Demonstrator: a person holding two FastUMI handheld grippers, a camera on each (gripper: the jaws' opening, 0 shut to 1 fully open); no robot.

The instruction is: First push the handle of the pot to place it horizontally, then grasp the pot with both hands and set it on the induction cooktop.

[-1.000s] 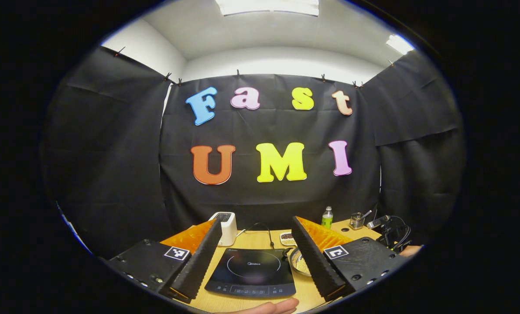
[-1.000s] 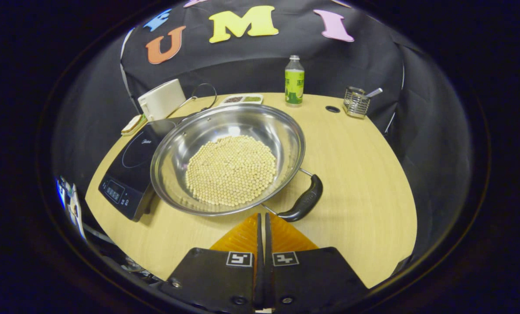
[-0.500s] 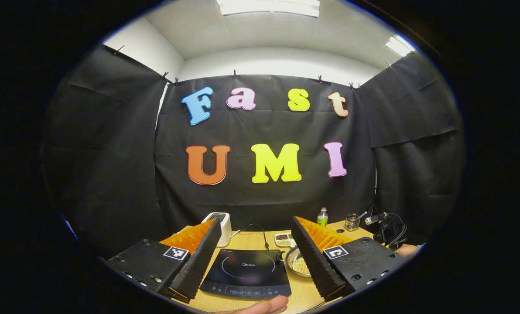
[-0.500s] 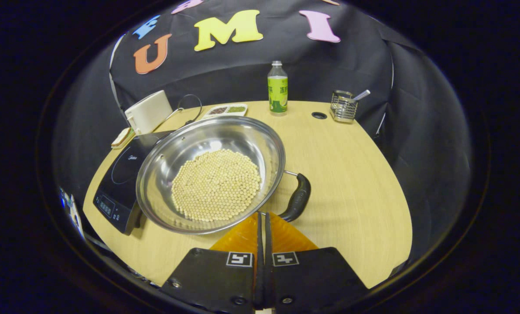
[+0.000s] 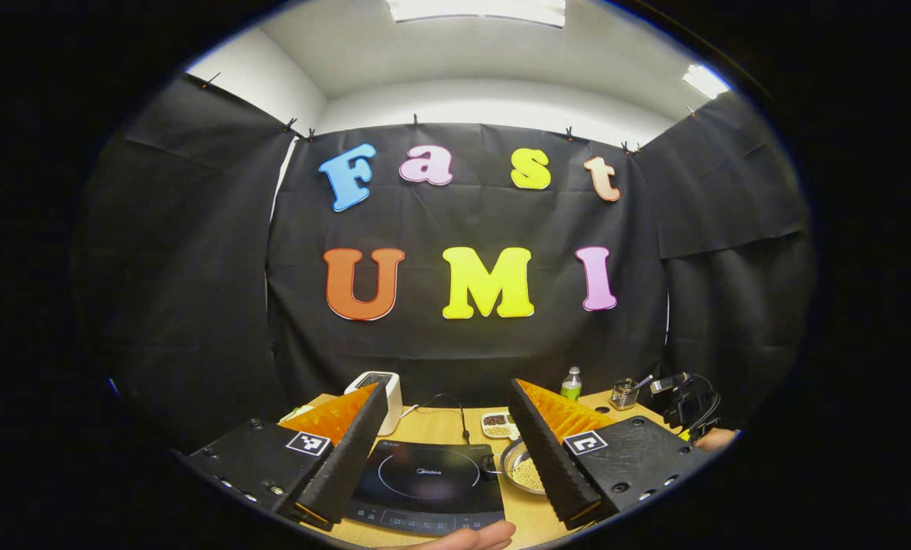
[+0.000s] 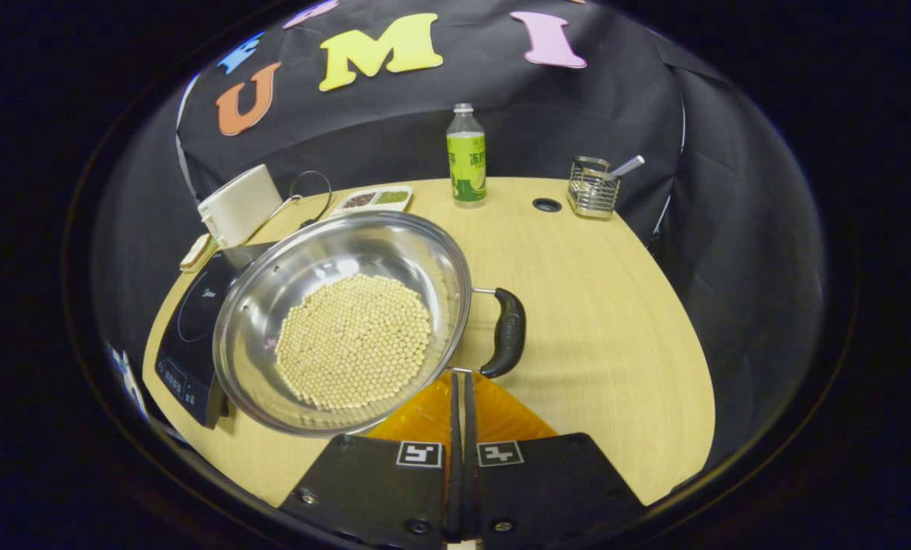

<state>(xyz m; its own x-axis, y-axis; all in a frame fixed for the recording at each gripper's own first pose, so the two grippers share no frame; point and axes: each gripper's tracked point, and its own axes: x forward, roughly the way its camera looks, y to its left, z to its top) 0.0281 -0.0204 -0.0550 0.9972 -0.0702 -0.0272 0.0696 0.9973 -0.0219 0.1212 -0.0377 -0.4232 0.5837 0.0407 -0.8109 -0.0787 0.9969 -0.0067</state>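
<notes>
Two steps remained unfinished: the right gripper (image 6: 461, 374), fingers closed, was nudging the pot (image 6: 341, 321) by its handle (image 6: 507, 332); beside the induction cooktop (image 6: 188, 321), the left gripper (image 5: 448, 428) waited open.

Your pale wooden table (image 6: 616, 305), steel pot (image 6: 341, 321) of beans lying at its middle, induction cooktop (image 6: 188, 321) just left of the pot, white appliance (image 6: 238, 206), divided dish (image 6: 371, 199), bottle (image 6: 466, 156), wire holder (image 6: 593, 187) behind the pot.
</notes>
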